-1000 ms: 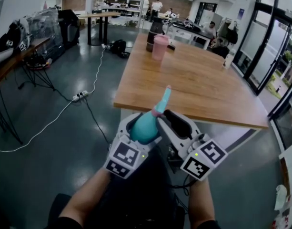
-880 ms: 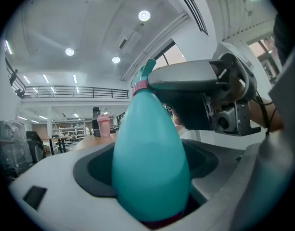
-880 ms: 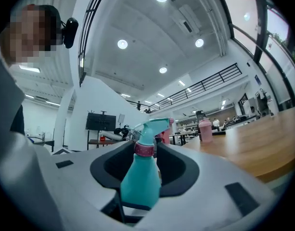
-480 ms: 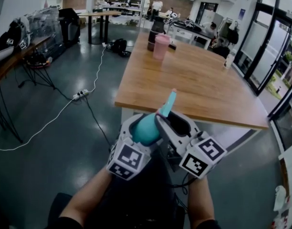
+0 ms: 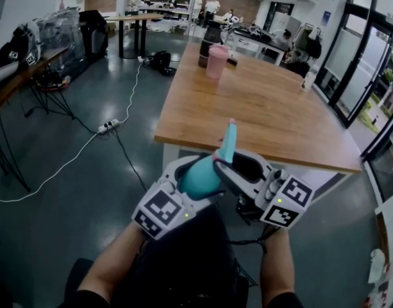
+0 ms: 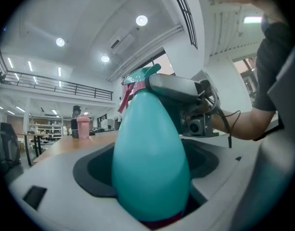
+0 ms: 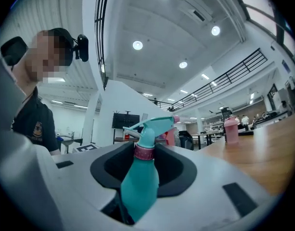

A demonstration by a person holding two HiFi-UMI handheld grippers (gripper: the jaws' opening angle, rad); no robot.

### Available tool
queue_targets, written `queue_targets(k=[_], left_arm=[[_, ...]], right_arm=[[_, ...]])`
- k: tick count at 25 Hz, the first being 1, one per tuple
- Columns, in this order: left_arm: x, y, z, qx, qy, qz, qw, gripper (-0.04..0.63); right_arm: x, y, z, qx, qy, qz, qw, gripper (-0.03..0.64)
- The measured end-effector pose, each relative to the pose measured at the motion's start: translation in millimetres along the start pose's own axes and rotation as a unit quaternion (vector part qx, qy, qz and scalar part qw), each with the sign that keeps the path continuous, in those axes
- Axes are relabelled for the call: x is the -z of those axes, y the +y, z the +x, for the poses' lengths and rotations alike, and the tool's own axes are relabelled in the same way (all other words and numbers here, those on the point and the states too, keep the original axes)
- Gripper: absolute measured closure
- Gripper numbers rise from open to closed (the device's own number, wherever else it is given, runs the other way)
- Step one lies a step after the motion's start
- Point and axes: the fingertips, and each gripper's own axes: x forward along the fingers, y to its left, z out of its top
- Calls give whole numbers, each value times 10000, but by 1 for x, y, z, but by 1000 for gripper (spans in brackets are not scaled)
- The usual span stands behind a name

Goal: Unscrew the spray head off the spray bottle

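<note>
Body of spray bottle (image 5: 197,177) was clamped by left gripper (image 6: 149,186); neck just below spray head (image 7: 154,125) was pinched by right gripper (image 7: 137,196), jaws just tightened.

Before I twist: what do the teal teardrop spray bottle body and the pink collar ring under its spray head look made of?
Teal teardrop bottle body: likely plastic, smooth satin finish, soft even sheen. Pink collar ring: probably plastic too, faintly textured surface; ribbing too small to confirm.

No legible text, label, brand, number or sign was found in any view. The square markers (image 5: 163,208) at lower centre of the head view bore black-and-white patterns only, without letters or digits.
</note>
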Motion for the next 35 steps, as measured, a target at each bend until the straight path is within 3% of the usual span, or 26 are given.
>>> queue_targets(k=[6, 16, 21, 26, 35], left_arm=[[-1, -14, -3, 503, -90, -69, 9987, 176], [-3, -27, -3, 977, -174, -155, 9949, 176], [-3, -18, -1, 631, -161, -157, 9978, 176], [-6, -4, -1, 150, -192, -213, 9995, 176], [3, 20, -1, -663, -54, -258, 9975, 176]], right_arm=[[1, 8, -8, -816, 38, -19, 9967, 479], [1, 12, -17, -1239, -107, 28, 9922, 479], [1, 8, -12, -654, -174, -144, 9976, 468], [6, 3, -9, 13, -204, 54, 9998, 454], [6, -6, -6, 1262, -74, 360, 9913, 454]])
